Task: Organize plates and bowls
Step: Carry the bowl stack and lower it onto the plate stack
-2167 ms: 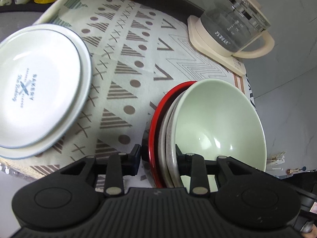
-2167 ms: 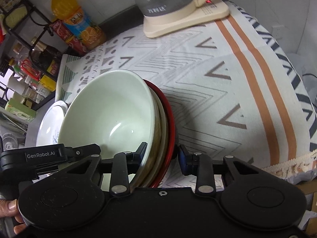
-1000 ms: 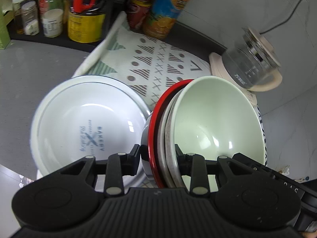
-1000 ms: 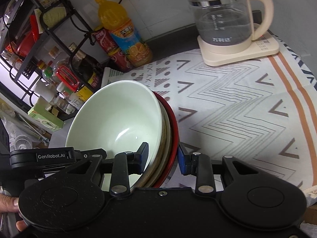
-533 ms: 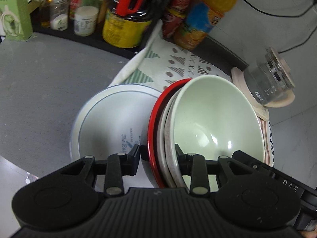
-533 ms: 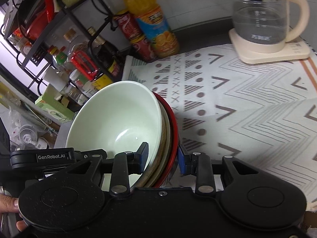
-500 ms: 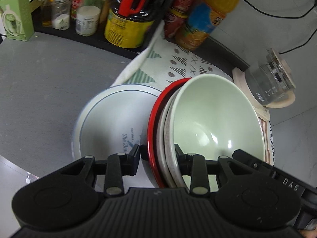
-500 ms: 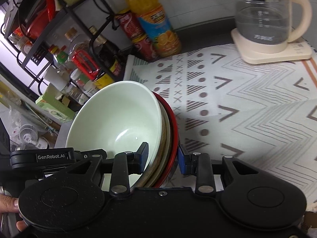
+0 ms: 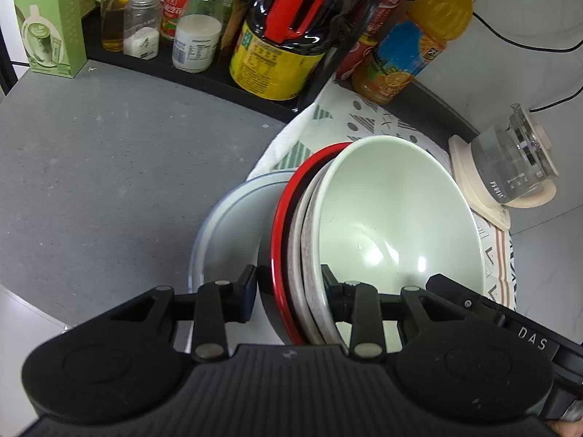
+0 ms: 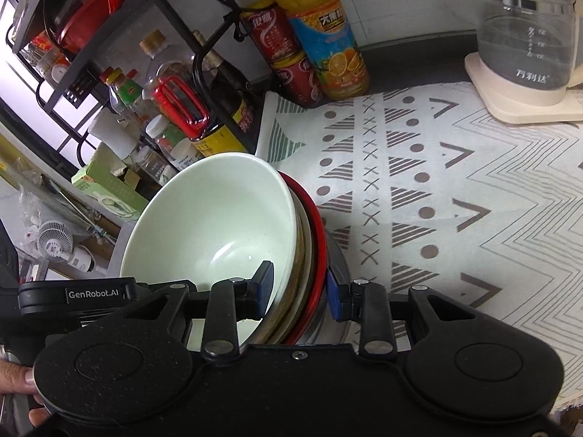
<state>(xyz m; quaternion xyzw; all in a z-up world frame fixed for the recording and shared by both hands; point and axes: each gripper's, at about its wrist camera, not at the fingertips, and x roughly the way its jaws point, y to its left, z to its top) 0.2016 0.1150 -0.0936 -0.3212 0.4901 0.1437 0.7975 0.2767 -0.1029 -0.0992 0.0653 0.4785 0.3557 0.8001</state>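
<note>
Both tools pinch one nested stack of bowls from opposite rims: the left tool (image 9: 288, 287) clamps the red bowl (image 9: 278, 225) side, the right tool (image 10: 299, 287) clamps across the pale green bowl (image 10: 218, 218) on top. Held tilted, the stack hangs above a white plate (image 9: 233, 225) lying at the edge of the patterned cloth (image 10: 437, 189) on the grey tabletop (image 9: 109, 167).

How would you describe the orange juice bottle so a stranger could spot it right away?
Find the black rack of condiments at the back of the counter. At its end nearest the patterned cloth stands the juice bottle, beside stacked red cans. It alone has an orange body and blue label.
</note>
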